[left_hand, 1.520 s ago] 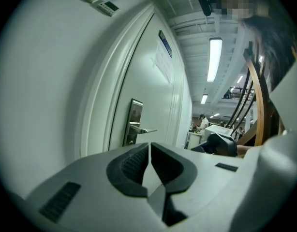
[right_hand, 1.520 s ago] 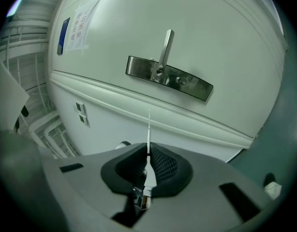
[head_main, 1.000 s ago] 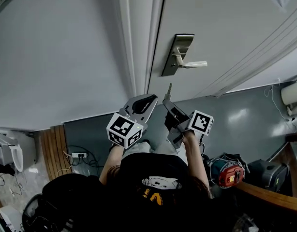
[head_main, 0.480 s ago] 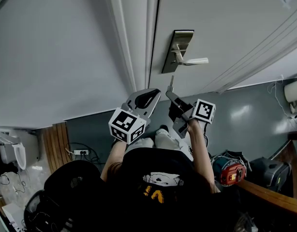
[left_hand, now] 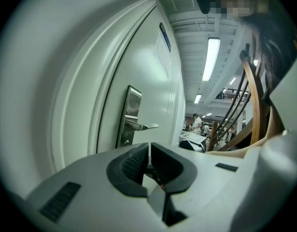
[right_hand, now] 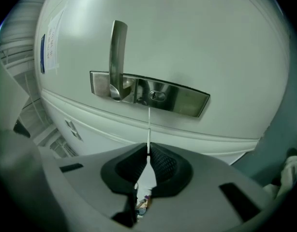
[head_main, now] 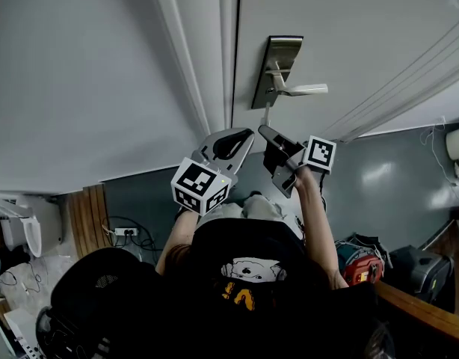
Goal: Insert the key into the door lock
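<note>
Raised key [right_hand: 149, 129] nearer lock [right_hand: 156, 95], thin, pale, edge-on

Your lock plate [right_hand: 185, 99]: brushed metal, satin sheen; lever handle [right_hand: 118, 52]: polished metal; door [right_hand: 201, 37]: smooth matt paint; your key [right_hand: 149, 129]: thin bare metal.

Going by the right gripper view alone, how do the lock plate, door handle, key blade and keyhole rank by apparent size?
1. lock plate
2. door handle
3. key blade: longer than the keyhole but hair-thin, and nearest the camera, so this place is unsure
4. keyhole
</note>
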{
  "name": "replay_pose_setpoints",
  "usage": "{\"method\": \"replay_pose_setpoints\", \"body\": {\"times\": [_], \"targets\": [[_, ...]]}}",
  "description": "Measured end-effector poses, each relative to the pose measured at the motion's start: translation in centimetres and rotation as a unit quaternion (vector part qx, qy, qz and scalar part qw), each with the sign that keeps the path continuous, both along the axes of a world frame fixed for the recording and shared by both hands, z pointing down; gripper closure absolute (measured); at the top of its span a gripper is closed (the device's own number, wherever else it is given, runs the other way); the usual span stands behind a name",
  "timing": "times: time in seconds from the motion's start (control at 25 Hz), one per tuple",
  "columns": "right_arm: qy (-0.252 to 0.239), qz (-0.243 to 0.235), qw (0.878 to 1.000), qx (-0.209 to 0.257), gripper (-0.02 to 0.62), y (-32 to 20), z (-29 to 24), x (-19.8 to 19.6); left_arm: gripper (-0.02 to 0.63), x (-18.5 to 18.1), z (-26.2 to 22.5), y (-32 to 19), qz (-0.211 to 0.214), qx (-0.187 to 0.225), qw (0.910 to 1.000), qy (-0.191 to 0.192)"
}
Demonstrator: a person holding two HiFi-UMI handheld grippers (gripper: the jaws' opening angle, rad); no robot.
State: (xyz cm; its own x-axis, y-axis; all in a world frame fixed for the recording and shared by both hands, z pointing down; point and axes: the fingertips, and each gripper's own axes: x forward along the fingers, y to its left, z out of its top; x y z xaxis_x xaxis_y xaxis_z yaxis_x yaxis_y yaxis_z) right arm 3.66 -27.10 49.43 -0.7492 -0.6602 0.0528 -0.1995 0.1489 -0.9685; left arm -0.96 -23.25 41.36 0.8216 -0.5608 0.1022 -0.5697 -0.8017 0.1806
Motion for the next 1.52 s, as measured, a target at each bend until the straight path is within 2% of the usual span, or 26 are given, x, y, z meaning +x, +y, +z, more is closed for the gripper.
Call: {"method": "replay_pose_setpoints", "body": {"times": [0.44, 0.88, 1.08, 1.2, 1.4, 1.52], "targets": [[-0.049, -0.01, 0.999, 0.011, 0.58, -3.0, -0.4, 0.8, 0.584, 1.0, 0.8, -1.5, 0.004, 0.022, 0.9997, -0.007], [-0.097, -0.026, 0.995, 0.001, 0.58, -3.1, -0.3, 1.3, 0.584, 0.4, 1.1, -1.9, -0.009, 0.019, 0.9998, -0.007], [-0.15, -0.071, 0.986, -0.015, 0.58, -3.3, -0.4, 1.1, 0.584, 0.8, 1.2, -1.7, -0.005, 0.016, 0.9998, -0.01], [-0.182, -0.076, 0.98, -0.02, 0.58, -3.3, -0.5, 1.7, 0.584, 1.1, 1.1, -1.5, -0.001, 0.016, 0.9998, -0.013], [-0.159, -0.084, 0.984, -0.019, 0.58, -3.5, -0.2, 2.2, 0.584, 1.4, 0.8, -1.7, -0.002, 0.014, 0.9998, -0.015], [-0.169, -0.102, 0.98, -0.023, 0.58, -3.5, -0.4, 2.1, 0.584, 1.7, 0.6, -1.9, -0.003, 0.013, 0.9998, -0.014]]}}
